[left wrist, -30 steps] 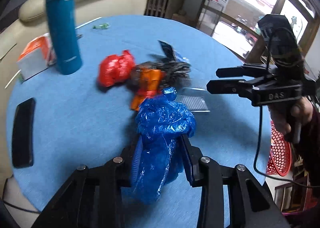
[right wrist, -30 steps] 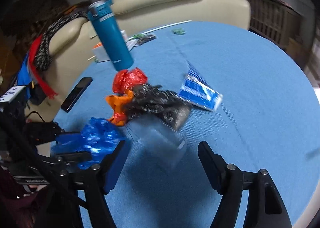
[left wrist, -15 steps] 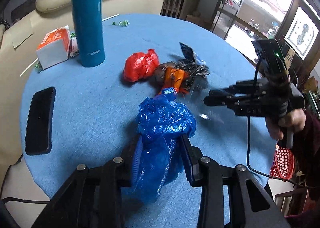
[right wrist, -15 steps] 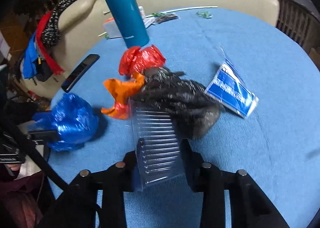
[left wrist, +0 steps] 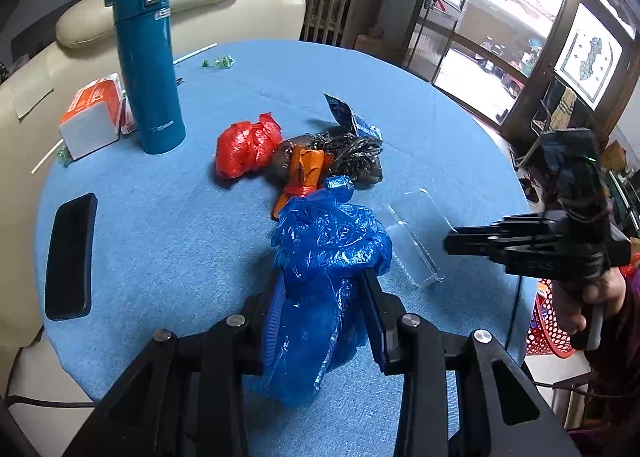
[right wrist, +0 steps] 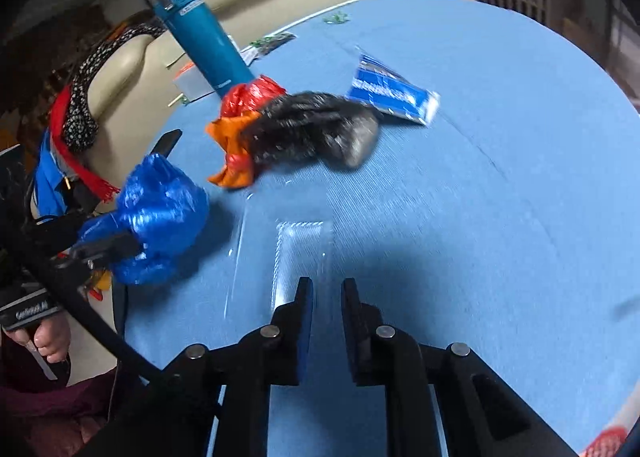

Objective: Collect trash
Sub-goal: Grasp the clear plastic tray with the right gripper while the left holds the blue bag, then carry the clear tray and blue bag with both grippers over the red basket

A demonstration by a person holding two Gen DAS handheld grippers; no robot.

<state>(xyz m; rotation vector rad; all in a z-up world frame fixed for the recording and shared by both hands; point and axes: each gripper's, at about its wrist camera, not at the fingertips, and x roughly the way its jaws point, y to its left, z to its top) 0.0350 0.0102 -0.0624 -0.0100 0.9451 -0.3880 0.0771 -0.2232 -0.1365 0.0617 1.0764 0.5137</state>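
Note:
My left gripper (left wrist: 322,281) is shut on a crumpled blue plastic bag (left wrist: 328,233), held just above the round blue table (left wrist: 160,217). My right gripper (right wrist: 326,289) is shut on the near edge of a clear plastic tray (right wrist: 300,249), which tilts up off the cloth. In the left wrist view the tray (left wrist: 416,241) sits right of the blue bag, with the right gripper (left wrist: 450,243) at its edge. Behind lie a red bag (left wrist: 246,145), an orange wrapper (left wrist: 304,173), a black crumpled bag (left wrist: 348,149) and a blue foil packet (right wrist: 394,97).
A teal flask (left wrist: 148,73) stands at the back left beside an orange-and-white box (left wrist: 92,117). A black phone (left wrist: 70,257) lies near the left edge. A green sweet wrapper (left wrist: 218,63) lies at the far edge. A red mesh basket (left wrist: 548,325) sits below the table's right edge.
The right gripper closed on the clear tray and drew it away from the black bag toward the near edge. The left gripper kept hold of the blue bag.

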